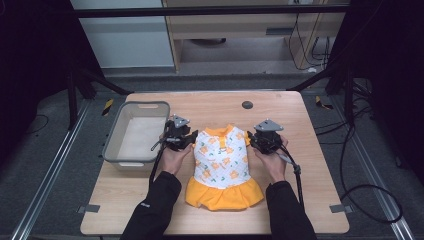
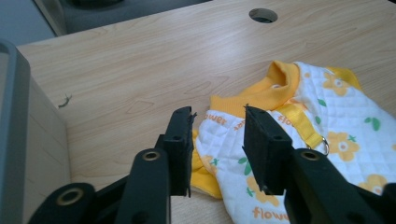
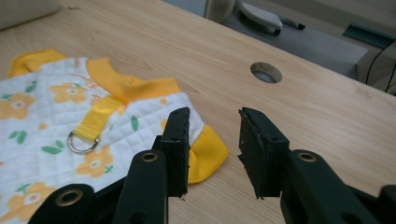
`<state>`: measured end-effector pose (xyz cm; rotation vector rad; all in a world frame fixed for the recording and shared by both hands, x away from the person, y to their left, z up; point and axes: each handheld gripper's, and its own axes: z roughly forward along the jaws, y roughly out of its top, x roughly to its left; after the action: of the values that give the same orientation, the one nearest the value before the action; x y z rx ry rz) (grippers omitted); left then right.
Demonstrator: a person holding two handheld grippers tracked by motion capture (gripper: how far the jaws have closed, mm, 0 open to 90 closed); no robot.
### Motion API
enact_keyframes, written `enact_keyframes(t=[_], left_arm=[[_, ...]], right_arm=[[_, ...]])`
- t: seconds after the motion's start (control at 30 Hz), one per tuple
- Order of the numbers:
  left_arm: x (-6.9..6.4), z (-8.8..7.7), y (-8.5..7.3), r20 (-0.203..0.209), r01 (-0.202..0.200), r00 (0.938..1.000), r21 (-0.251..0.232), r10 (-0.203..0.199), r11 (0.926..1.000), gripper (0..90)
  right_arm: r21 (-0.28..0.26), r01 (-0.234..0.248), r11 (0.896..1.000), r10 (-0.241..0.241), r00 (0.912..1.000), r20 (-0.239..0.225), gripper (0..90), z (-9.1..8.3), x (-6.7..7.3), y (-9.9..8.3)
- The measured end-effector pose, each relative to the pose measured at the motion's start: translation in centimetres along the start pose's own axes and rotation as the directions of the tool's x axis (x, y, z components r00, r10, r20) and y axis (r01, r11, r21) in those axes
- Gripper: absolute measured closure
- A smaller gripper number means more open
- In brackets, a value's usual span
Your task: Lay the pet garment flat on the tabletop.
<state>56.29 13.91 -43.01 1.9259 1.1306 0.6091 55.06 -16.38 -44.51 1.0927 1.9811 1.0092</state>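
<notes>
A small quilted white dress (image 1: 222, 165) with orange flowers, an orange collar and an orange skirt lies flat on the wooden table (image 1: 300, 165), collar away from me. My left gripper (image 1: 181, 138) hovers over its left sleeve; in the left gripper view the gripper (image 2: 217, 114) stands open above the dress (image 2: 299, 126), gripping nothing. My right gripper (image 1: 262, 140) hovers at the right sleeve; in the right gripper view the gripper (image 3: 212, 114) is open above the orange sleeve cuff (image 3: 208, 154) and bare wood. A metal D-ring (image 3: 81, 142) on a yellow strap sits below the collar.
A grey plastic bin (image 1: 135, 106) stands on the table just left of my left gripper, its wall (image 2: 14, 116) close by. A round cable hole (image 1: 247, 105) lies beyond the dress. Black frame legs and cables flank the table.
</notes>
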Motion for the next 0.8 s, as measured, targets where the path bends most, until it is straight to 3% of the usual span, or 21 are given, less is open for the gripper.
enact_keyframes(t=[0.1, 0.27, 0.4, 0.63, 0.8], left_arm=[[-0.1, -1.3, 0.3, 0.034, 0.013, 0.9994, -0.023, -0.012, 0.9997, 56.7], [-0.8, -3.8, 0.2, 0.110, -0.004, 0.9939, -0.036, 0.007, 0.9993, 55.2], [-1.7, -5.5, -0.9, 0.162, -0.058, 0.9850, -0.021, 0.061, 0.9981, 62.1], [-3.1, -7.0, -4.3, 0.220, -0.105, 0.9707, 0.026, 0.096, 0.9942, 75.4], [-4.2, -6.2, -6.4, 0.244, -0.156, 0.9608, 0.088, 0.131, 0.9838, 77.0]], right_arm=[[-0.031, 0.009, 0.999, -0.010, 0.9993, -0.036, 61.4, -1.4, 0.1, 0.4], [-0.063, 0.006, 0.998, -0.013, 0.9945, -0.104, 60.0, -4.2, 0.4, 0.8], [-0.085, -0.017, 0.996, 0.003, 0.9865, -0.164, 64.2, -6.3, 1.1, 0.4], [-0.044, -0.032, 0.999, 0.020, 0.9683, -0.249, 78.3, -8.1, 2.6, -1.5], [0.035, -0.020, 0.999, 0.030, 0.9521, -0.304, 85.1, -7.8, 3.8, -3.9]])
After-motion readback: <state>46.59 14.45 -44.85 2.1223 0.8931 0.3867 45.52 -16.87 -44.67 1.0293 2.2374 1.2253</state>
